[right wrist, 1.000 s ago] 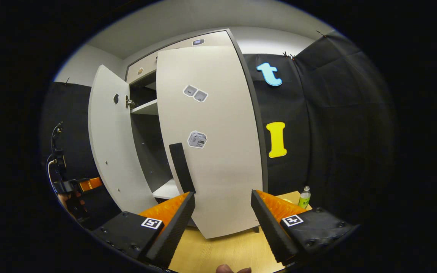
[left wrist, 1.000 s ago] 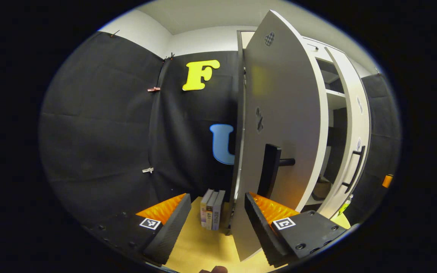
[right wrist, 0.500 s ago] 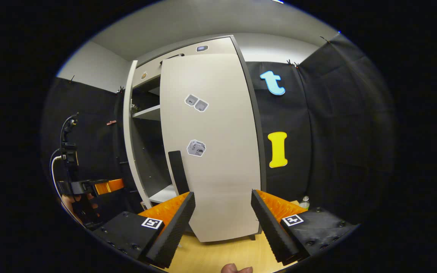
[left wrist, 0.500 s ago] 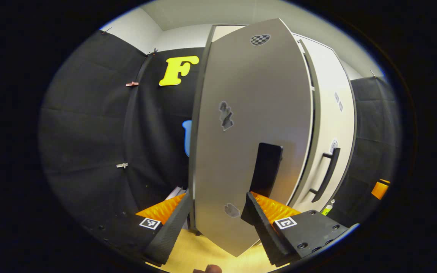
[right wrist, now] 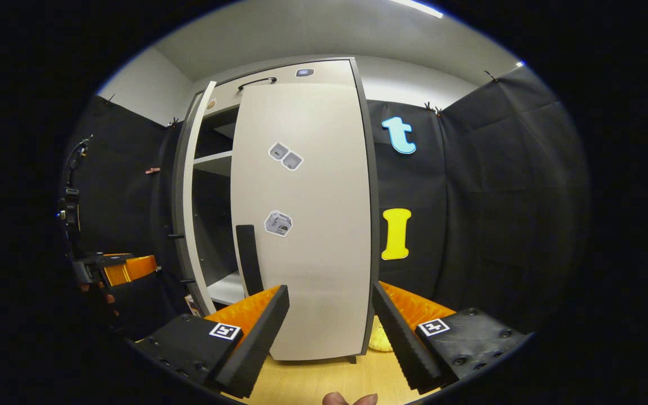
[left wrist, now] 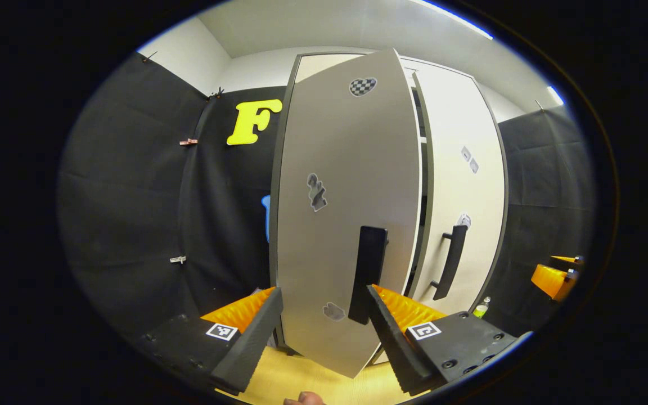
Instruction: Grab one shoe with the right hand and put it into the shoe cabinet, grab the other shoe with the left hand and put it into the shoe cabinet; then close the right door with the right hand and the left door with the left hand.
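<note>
- Black cloth lines the booth on both sides of a tall pale shoe cabinet [right wrist: 301,73], which stands on a light wooden floor [right wrist: 324,377]
- Seen in the right gripper view, the right door [right wrist: 307,225] lies flush against the cabinet frame, with stickers on its face and a dark vertical handle [right wrist: 248,259] near its inner edge
- Beside it the left door [right wrist: 192,197] stands ajar, seen nearly edge-on, and a shelf [right wrist: 214,160] and the dark interior show through the gap; the shoes cannot be made out inside
- The right gripper [right wrist: 329,326] hangs in front of the right door's lower part, its jaws spread wide with nothing between them and neither finger touching the door
- The left gripper [right wrist: 121,270] shows at the left edge of that view, in front of the cloth, with part of a hand below it
- Seen in the left gripper view, the left door [left wrist: 346,225] fills the middle, a narrow dark gap separating it from the right door [left wrist: 459,185]
- The left gripper [left wrist: 321,326] is wide open and holds nothing; its right finger sits just beside the bottom of the left door's handle [left wrist: 368,273], and whether it touches I cannot tell
- A green bottle [left wrist: 480,308] stands low to the right of the cabinet, and the right gripper [left wrist: 554,278] appears at the far right edge
</note>
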The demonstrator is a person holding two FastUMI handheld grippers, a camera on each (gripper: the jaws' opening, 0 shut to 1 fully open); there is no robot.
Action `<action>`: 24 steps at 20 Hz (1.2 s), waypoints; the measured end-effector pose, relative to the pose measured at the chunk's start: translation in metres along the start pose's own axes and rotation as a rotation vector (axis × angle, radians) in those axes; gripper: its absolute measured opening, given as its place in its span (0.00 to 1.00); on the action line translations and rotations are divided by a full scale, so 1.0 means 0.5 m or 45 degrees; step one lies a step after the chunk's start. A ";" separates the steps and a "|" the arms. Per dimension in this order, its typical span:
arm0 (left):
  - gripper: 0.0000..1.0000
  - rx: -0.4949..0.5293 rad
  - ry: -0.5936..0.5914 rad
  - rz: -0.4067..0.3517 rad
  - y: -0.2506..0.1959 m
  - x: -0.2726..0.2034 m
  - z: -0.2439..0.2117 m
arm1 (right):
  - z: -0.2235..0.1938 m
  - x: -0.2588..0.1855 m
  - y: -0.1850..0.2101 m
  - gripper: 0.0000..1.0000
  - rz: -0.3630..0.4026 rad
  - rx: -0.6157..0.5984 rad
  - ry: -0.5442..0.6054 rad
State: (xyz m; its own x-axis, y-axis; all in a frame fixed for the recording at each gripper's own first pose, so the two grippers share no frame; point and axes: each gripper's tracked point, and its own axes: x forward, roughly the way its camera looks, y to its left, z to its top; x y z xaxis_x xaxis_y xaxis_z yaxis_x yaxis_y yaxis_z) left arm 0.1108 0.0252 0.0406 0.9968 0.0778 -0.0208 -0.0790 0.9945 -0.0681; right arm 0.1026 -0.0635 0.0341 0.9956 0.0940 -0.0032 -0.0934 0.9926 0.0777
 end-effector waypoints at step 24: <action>0.94 0.098 -0.032 -0.148 -0.006 -0.182 0.014 | 0.000 -0.111 0.128 0.98 -0.075 -0.058 -0.013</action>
State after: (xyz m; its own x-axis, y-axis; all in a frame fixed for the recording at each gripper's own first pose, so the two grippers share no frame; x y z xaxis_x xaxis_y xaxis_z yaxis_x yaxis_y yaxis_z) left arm 0.0206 0.0155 0.0499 0.9993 -0.0372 0.0082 0.0371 0.9993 0.0083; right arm 0.0414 -0.0050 0.0393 0.9994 0.0348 0.0036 -0.0349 0.9989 0.0324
